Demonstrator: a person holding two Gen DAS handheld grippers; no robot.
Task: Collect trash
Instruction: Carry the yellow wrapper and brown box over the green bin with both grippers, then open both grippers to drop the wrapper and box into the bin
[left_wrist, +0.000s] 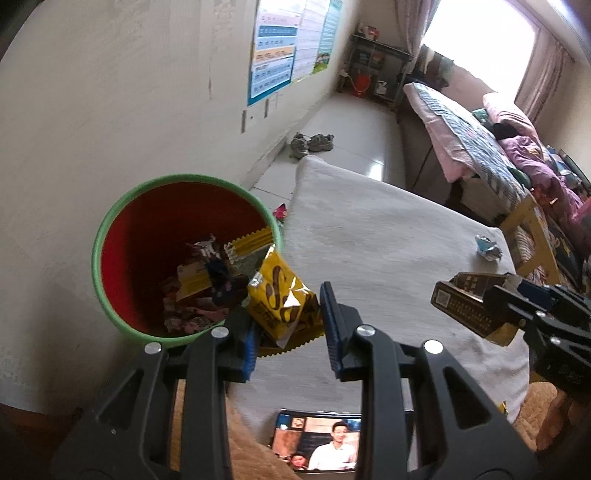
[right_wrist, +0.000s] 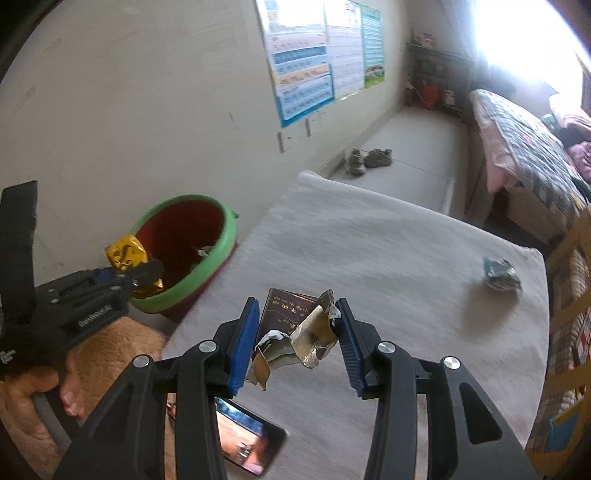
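Note:
In the left wrist view my left gripper (left_wrist: 290, 306) is shut on a yellow snack wrapper (left_wrist: 277, 295), which it holds at the rim of a red bin with a green rim (left_wrist: 110, 229). Several wrappers lie inside the bin. My right gripper (right_wrist: 297, 302) is shut on a torn brown and gold carton (right_wrist: 286, 314) above the grey-covered table (right_wrist: 369, 240). The right wrist view also shows the left gripper (right_wrist: 147, 275) holding the yellow wrapper (right_wrist: 125, 254) at the bin (right_wrist: 225, 236). A crumpled blue and silver wrapper (right_wrist: 500, 275) lies on the table's far right.
A phone (right_wrist: 251, 443) with a lit screen lies at the table's near edge. A hand (right_wrist: 37, 391) grips the left tool. A small wrapper (left_wrist: 279, 212) lies on the floor behind the bin. Shoes (left_wrist: 312, 142), a bed (left_wrist: 461, 129) and a yellow chair (left_wrist: 532, 229) stand beyond.

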